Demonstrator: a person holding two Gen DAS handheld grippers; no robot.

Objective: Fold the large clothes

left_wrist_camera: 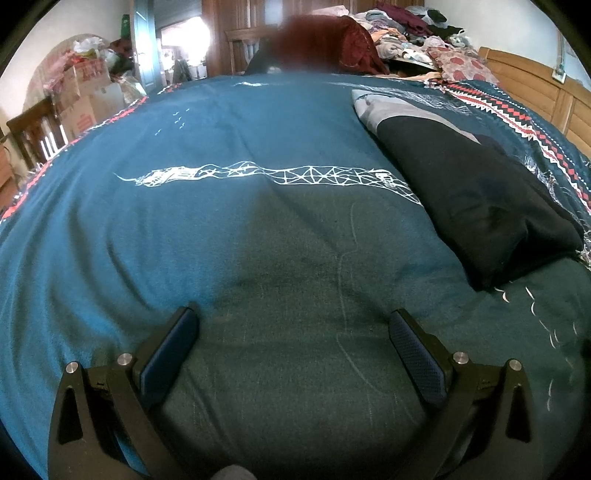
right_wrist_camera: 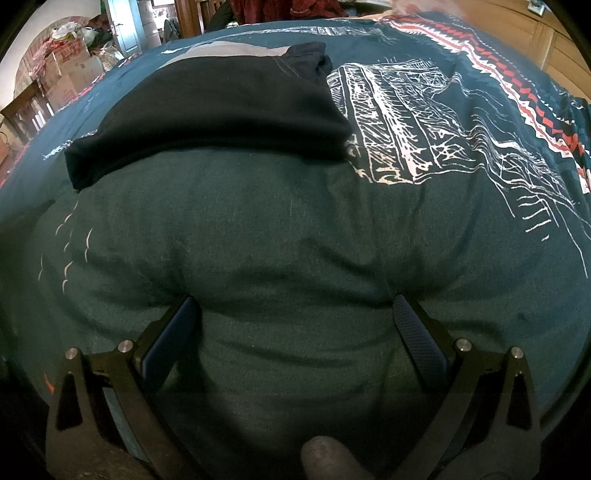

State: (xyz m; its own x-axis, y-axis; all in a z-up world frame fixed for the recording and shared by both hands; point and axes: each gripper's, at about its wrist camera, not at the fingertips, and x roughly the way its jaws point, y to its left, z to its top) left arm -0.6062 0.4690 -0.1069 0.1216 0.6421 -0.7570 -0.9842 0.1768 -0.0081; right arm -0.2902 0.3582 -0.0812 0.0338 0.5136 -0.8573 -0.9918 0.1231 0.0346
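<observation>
Left wrist view shows the left hand-held gripper (left_wrist_camera: pixel 293 325) low over a bed (left_wrist_camera: pixel 110 206) that is covered with a teal spread with white line drawings and a red and white zigzag border. Its jaws stand wide apart, with only the spread between the blue pads (left_wrist_camera: pixel 170 354), and they hold nothing. Whether the fingertips touch the spread I cannot tell. The folded garment (left_wrist_camera: pixel 472 192), black with a grey part at its far end, lies on the bed ahead and to the right of this gripper, well apart from it.

In the right wrist view the right hand-held gripper (right_wrist_camera: pixel 297 314) is also wide open and empty above the same spread. The spread makes soft wrinkles between and around the two fingers (right_wrist_camera: pixel 421 343); contact is not clear. Here the garment (right_wrist_camera: pixel 221 110) lies straight ahead and a little to the left, beyond the fingertips and apart from them, with its near black edge turned toward the gripper. Just beside its right edge is a large white drawing (right_wrist_camera: pixel 399 129) on the spread.

Beyond the far edge of the bed, the left wrist view shows a pile of mixed clothes (left_wrist_camera: pixel 406 33) by a wooden headboard (left_wrist_camera: pixel 535 92), and cardboard boxes (left_wrist_camera: pixel 85 96) on the left near a door.
</observation>
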